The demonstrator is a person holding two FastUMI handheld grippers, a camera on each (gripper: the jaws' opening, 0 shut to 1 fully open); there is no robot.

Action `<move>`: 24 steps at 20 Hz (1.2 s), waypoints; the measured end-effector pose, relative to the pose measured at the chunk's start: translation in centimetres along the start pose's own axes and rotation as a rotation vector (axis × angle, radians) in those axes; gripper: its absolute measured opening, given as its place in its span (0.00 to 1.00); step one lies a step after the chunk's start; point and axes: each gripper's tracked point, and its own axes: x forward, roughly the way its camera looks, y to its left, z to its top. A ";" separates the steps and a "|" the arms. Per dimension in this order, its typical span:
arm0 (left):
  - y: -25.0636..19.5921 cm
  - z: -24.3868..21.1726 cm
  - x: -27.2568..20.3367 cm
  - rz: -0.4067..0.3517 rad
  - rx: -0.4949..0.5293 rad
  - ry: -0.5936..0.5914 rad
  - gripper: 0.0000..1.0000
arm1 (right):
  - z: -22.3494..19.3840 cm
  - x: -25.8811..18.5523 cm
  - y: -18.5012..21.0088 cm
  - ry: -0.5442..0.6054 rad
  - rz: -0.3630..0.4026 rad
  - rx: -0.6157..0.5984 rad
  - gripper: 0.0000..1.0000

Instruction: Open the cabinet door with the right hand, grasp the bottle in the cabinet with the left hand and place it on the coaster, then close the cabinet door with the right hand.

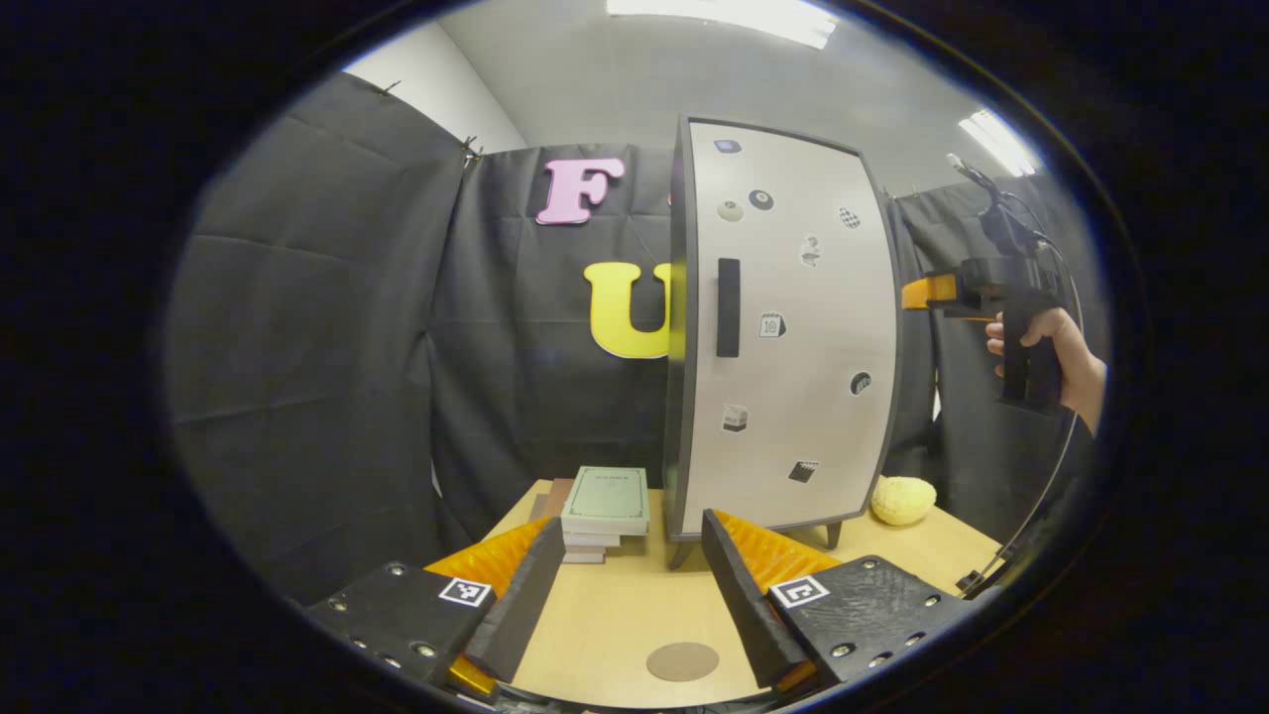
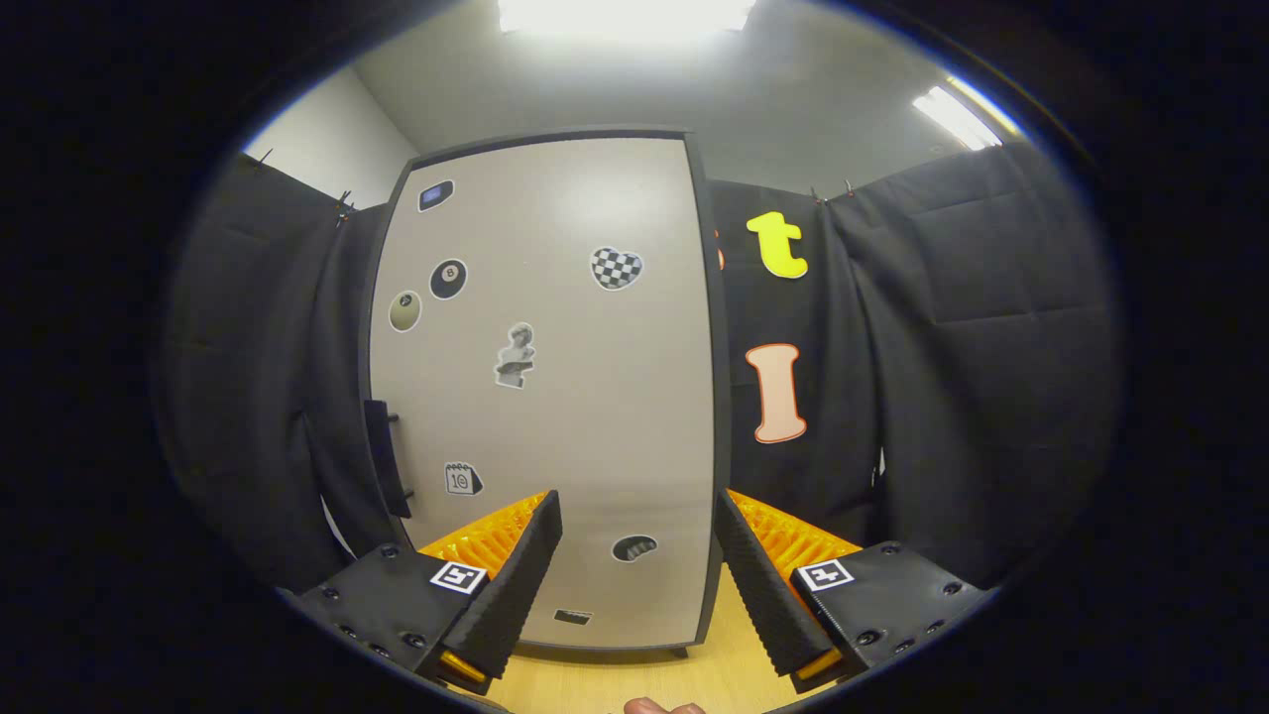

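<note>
Cabinet (image 1: 783,337) upright at the far side of the counter (image 1: 615,615), on short legs, door shut, dark vertical handle (image 1: 728,307) near the door's left edge, small stickers scattered over the pale front. Bottle hidden behind the closed door; cannot tell where inside. Coaster (image 1: 682,661) flat near the counter's near edge, bare, between the left gripper (image 1: 625,585) fingers as seen in the left gripper view. Left gripper spread apart, holding nothing, low over the near edge. Right gripper (image 2: 634,565) likewise spread apart and empty, pointed at the door's lower right part, close to it but not touching. In the left gripper view, held by a hand (image 1: 1051,347) to the right of the cabinet. Stack of books (image 1: 605,511) just left of the cabinet; yellow sponge (image 1: 902,499) near the counter's far right corner.
</note>
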 end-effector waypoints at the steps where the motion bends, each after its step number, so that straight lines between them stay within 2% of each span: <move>1: 0.4 -0.1 -0.1 0.009 -0.007 0.002 0.84 | 0.4 0.6 1.1 -0.003 0.024 -0.008 0.93; 2: 0.7 -0.2 -0.2 0.016 -0.015 0.004 0.84 | 0.6 1.1 2.4 -0.001 0.046 -0.017 0.93; 3: 1.1 -0.2 -0.4 0.024 -0.021 0.006 0.86 | 0.7 1.5 3.7 0.000 0.070 -0.027 0.98; 4: 1.6 -0.4 -0.5 0.035 -0.022 0.009 0.84 | 0.9 1.8 5.0 -0.002 0.091 -0.037 0.93; 6: 2.6 -0.7 -0.8 0.064 -0.005 0.017 0.84 | 1.2 2.5 7.8 -0.012 0.133 -0.036 0.93; 7: 2.9 -0.8 -0.9 0.073 0.006 0.016 0.86 | 1.2 2.8 9.5 -0.008 0.160 -0.032 0.98; 8: 3.1 -0.8 -1.0 0.078 0.013 0.016 0.86 | 1.2 3.1 11.2 0.000 0.185 -0.029 0.98; 9: 3.2 -0.9 -1.1 0.081 0.017 0.018 0.86 | 1.3 3.3 12.6 0.005 0.206 -0.024 0.98; 10: 3.4 -1.0 -1.3 0.084 0.017 0.017 0.84 | 1.5 3.6 14.0 0.008 0.225 -0.015 0.93; 11: 3.5 -1.1 -1.3 0.087 0.014 0.017 0.86 | 1.5 3.9 15.2 0.009 0.240 -0.009 0.93; 12: 3.8 -1.2 -1.5 0.093 0.008 0.019 0.84 | 1.6 4.3 16.4 0.010 0.253 -0.006 0.98; 13: 4.2 -1.5 -1.5 0.102 0.001 0.023 0.86 | 1.6 4.7 17.3 0.011 0.261 -0.008 0.93; 14: 4.6 -1.7 -1.6 0.112 -0.007 0.029 0.86 | 1.5 5.1 18.2 0.015 0.267 -0.011 0.98; 15: 5.1 -2.0 -1.8 0.124 -0.015 0.035 0.86 | 1.3 5.5 19.1 0.019 0.274 -0.014 0.98; 16: 5.7 -2.3 -1.9 0.138 -0.022 0.040 0.86 | 1.1 5.9 19.8 0.020 0.281 -0.017 0.93; 17: 6.3 -2.5 -2.0 0.152 -0.030 0.045 0.86 | 0.9 6.4 20.4 0.023 0.282 -0.021 0.98; 20: 8.0 -3.1 -2.2 0.194 -0.047 0.058 0.84 | -0.1 7.8 21.7 0.043 0.270 -0.027 0.98; 23: 9.9 -3.9 -2.7 0.238 -0.043 0.069 0.86 | -1.1 9.1 22.4 0.075 0.235 -0.014 0.98; 24: 10.3 -4.0 -2.7 0.248 -0.046 0.074 0.84 | -1.4 9.6 22.7 0.085 0.232 -0.011 0.98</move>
